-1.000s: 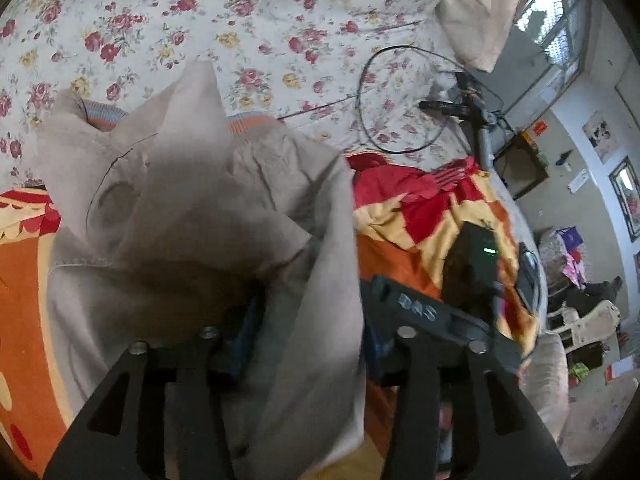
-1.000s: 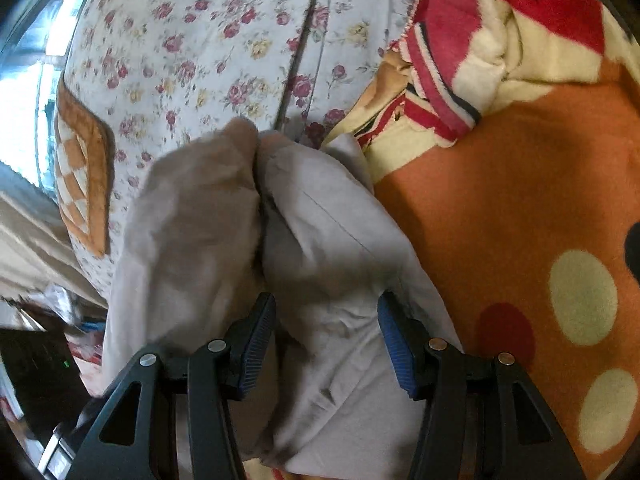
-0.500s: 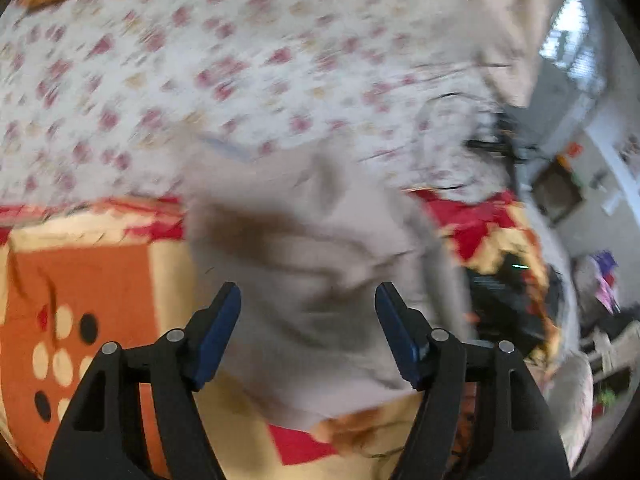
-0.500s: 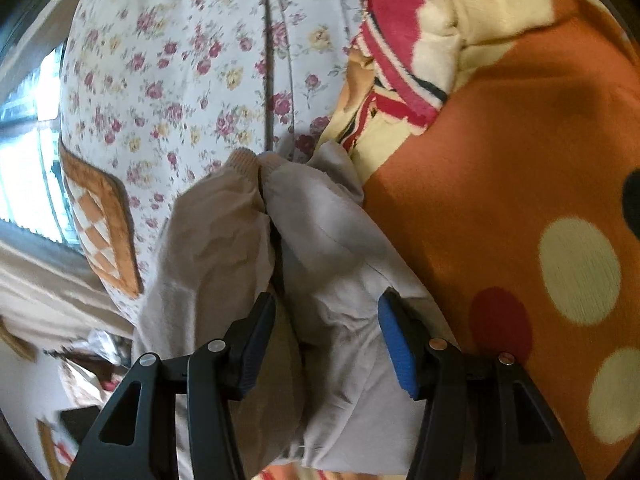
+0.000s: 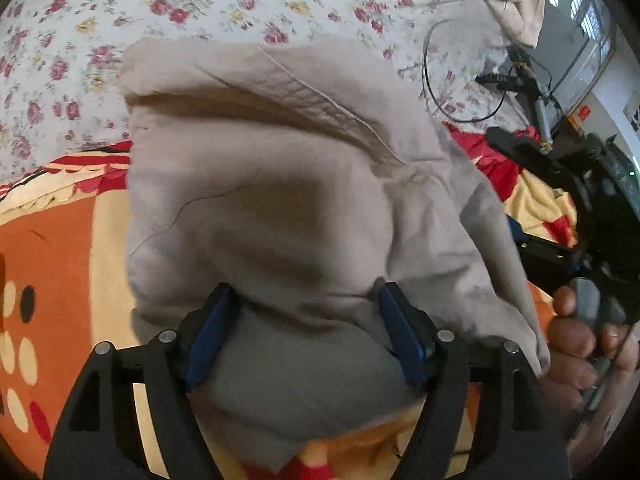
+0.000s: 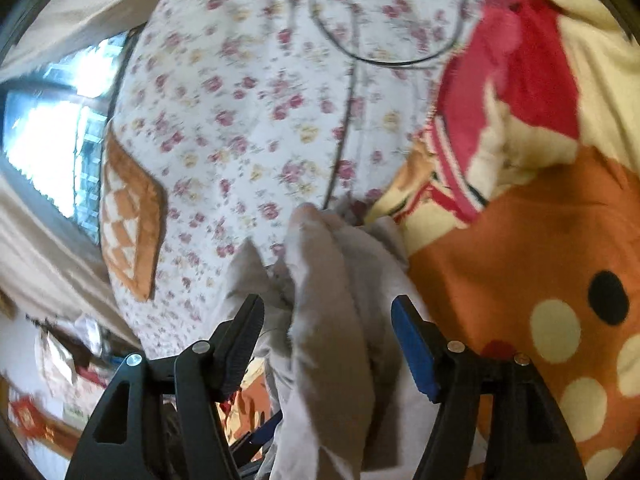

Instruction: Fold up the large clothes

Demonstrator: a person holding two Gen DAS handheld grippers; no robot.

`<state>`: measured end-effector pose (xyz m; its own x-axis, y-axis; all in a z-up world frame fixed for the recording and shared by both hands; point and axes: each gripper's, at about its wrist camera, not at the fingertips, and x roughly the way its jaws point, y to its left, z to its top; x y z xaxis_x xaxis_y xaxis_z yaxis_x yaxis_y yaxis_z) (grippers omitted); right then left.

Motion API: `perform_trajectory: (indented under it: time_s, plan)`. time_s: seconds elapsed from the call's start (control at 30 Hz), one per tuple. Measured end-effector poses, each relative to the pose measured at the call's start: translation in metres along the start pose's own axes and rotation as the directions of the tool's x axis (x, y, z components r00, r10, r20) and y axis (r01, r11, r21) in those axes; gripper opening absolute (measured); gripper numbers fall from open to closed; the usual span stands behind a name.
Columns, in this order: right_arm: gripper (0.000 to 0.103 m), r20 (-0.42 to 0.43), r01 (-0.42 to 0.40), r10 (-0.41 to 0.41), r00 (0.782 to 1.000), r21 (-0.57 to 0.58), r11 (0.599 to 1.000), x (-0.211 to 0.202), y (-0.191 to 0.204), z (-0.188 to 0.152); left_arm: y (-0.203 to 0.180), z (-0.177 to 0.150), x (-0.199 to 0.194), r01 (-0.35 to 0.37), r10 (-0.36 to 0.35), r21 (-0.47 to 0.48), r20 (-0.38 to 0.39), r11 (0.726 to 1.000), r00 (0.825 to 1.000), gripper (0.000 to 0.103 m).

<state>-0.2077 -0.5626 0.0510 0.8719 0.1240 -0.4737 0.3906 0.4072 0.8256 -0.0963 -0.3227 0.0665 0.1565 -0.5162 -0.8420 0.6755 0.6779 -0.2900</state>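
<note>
A beige-grey garment [image 5: 288, 208] lies in a thick folded bundle on the bed, half on the floral sheet [image 5: 192, 4] and half on the orange blanket [image 5: 52, 248]. My left gripper [image 5: 306, 332] is over its near end. Its jaws are opening, with the cloth bulging between the blue pads [image 5: 210, 332]. In the right wrist view the garment [image 6: 332, 320] rises as a ridge between the fingers of my right gripper [image 6: 328, 328]. Those jaws are opening too, and a slim gap shows beside the left pad [image 6: 244, 332]. The right gripper's black body [image 5: 592, 216] shows at the right of the left wrist view.
A person's hand [image 5: 576, 344] holds the right gripper's handle. A black cable [image 6: 384, 28] loops on the floral sheet. A red and cream blanket fold [image 6: 516, 92] lies beside the orange one. An orange checked pillow [image 6: 128, 216] lies near the window side.
Both grippers' jaws have widened. The left one let go of the bunched-up cloth, then came down over the garment, which now lies flatter. The right view has lifted and shows more of the sheet.
</note>
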Motion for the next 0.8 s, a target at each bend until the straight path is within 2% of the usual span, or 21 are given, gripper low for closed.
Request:
perform_trajectory:
  time_s: [0.1,0.17,0.23,0.43,0.5,0.67,0.8]
  plan:
    - [0.069,0.006,0.028,-0.027,1.0,-0.077,0.997,-0.001,0.012,-0.002,0.012,-0.004,-0.024,-0.062,0.063,-0.019,0.046,0.998,0.997,0.073]
    - [0.069,-0.01,0.031,-0.032,0.999,-0.079,0.996,0.004,0.013,-0.005,0.022,-0.007,-0.035,-0.143,0.145,-0.036,0.064,0.989,0.987,0.073]
    - [0.069,-0.03,0.03,-0.032,0.999,-0.057,0.998,0.009,0.008,-0.007,0.035,-0.012,-0.044,-0.188,0.193,-0.076,0.067,0.979,0.979,0.073]
    - [0.069,-0.082,0.11,-0.115,0.99,-0.06,0.992,0.017,0.001,-0.015,0.057,-0.012,-0.049,-0.228,0.24,-0.163,0.055,0.96,0.969,0.073]
    - [0.069,-0.061,0.12,-0.126,0.99,-0.097,0.988,0.011,0.009,-0.016,0.058,-0.01,-0.049,-0.243,0.255,-0.166,0.055,0.956,0.965,0.074]
    - [0.071,0.048,0.174,-0.167,0.985,-0.27,0.947,-0.013,0.046,-0.008,0.059,0.01,-0.04,-0.274,0.283,-0.165,0.04,0.948,0.958,0.075]
    - [0.072,-0.003,0.158,-0.168,0.986,-0.318,0.935,-0.002,0.057,-0.002,0.063,0.035,-0.027,-0.29,0.299,-0.183,0.02,0.939,0.954,0.075]
